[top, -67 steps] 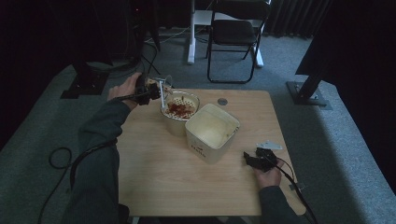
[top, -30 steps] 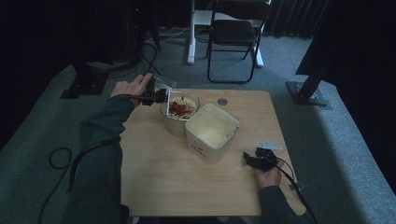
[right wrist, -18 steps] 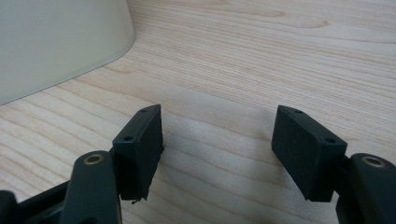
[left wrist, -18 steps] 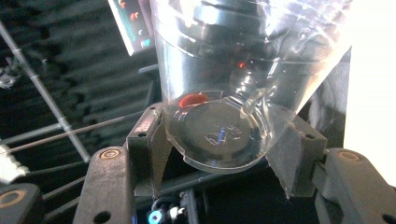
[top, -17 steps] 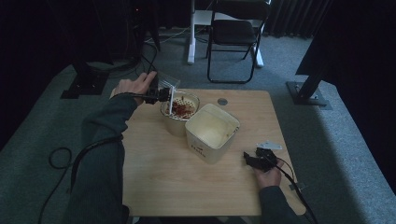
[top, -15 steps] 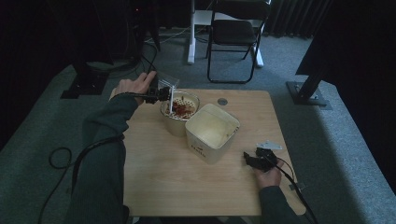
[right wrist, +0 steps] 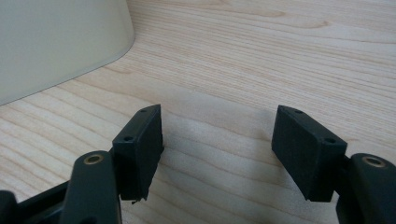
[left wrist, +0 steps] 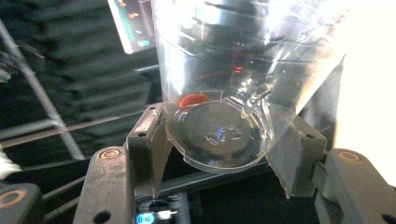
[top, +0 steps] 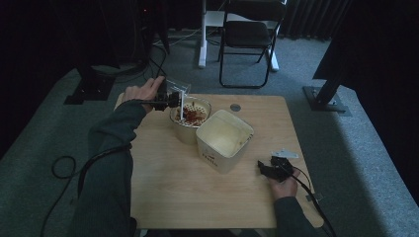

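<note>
— Dark room, pale wooden table point(top: 163, 192); what's each gripper doing?

— Left gripper point(left wrist: 219, 154) is clamped on a clear plastic cup point(left wrist: 224, 70), tipped over the perforated bowl of red pieces point(top: 191, 114) (probably nearly emptied). Right gripper point(right wrist: 217, 149) rests gaping. Next: right the cup.

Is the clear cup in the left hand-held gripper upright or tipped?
Tipped. The clear plastic cup lies on its side over the strainer bowl, and the left hand-held gripper clamps its base, squashing the wall.
</note>
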A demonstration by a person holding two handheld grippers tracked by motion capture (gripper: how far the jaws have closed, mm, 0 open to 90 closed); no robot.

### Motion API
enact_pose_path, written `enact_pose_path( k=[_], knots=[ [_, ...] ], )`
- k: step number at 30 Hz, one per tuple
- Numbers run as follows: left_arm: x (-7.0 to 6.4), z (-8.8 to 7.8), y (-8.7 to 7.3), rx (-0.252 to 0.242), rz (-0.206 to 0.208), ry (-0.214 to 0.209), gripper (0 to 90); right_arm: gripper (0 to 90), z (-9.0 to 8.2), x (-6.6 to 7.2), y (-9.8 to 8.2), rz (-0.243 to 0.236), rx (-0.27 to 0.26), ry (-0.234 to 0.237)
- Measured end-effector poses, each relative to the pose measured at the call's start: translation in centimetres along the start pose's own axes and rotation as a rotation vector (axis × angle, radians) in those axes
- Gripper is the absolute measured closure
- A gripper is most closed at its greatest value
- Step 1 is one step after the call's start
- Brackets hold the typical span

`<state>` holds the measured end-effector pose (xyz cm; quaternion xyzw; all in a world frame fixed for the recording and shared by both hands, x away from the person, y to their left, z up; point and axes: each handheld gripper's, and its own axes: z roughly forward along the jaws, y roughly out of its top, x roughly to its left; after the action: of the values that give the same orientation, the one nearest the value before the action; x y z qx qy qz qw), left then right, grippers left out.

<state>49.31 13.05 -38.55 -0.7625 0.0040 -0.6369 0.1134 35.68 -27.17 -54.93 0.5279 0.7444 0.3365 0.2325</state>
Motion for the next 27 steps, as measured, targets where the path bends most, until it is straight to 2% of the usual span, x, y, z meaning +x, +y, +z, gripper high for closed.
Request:
enact_pose_path(
  k=[1,3,7,8,9,11,14,15,18,19,20,23,27],
  knots=[
    [0.1,-0.1,0.0,-0.015,-0.033,-0.033,43.0,33.4,0.0,0.0,0.0,0.001,0.000,0.000],
    [0.1,-0.1,-0.1,-0.036,-0.128,-0.077,42.7,33.4,0.0,0.0,0.0,0.000,0.001,0.001],
    [0.6,-0.1,-0.5,-0.082,-0.306,-0.198,42.5,33.4,0.0,0.0,0.0,-0.002,0.001,0.001],
    [0.8,-0.2,-0.6,-0.100,-0.365,-0.246,42.5,33.4,0.0,0.0,0.0,-0.002,0.001,0.001],
    [0.9,-0.3,-0.6,-0.110,-0.398,-0.268,42.4,33.4,0.0,0.0,0.0,-0.002,0.001,0.001],
    [1.5,-0.7,-0.7,-0.159,-0.484,-0.332,42.4,33.4,0.0,0.0,0.0,-0.003,0.001,0.000],
    [2.1,-0.9,-0.7,-0.212,-0.609,-0.388,42.3,33.4,0.0,0.0,0.0,-0.002,0.001,0.001],
    [2.3,-1.1,-0.6,-0.249,-0.665,-0.409,42.3,33.4,0.0,0.0,0.0,-0.002,0.001,0.001],
    [2.7,-1.4,-0.5,-0.295,-0.742,-0.460,42.2,33.4,0.0,0.0,0.0,-0.001,0.001,0.000],
    [2.7,-1.4,-0.5,-0.295,-0.742,-0.460,42.3,33.4,0.0,0.0,0.0,-0.001,0.001,0.000],
    [2.9,-1.6,-0.6,-0.324,-0.787,-0.493,42.3,33.4,0.0,0.0,0.0,-0.001,0.000,0.001],
    [3.3,-2.3,-0.6,-0.374,-0.847,-0.534,42.2,33.3,0.0,0.0,0.0,-0.001,0.001,0.001],
    [3.3,-2.8,-0.6,-0.392,-0.916,-0.582,42.1,33.3,0.0,0.0,0.0,-0.002,0.001,0.002]
  ],
)
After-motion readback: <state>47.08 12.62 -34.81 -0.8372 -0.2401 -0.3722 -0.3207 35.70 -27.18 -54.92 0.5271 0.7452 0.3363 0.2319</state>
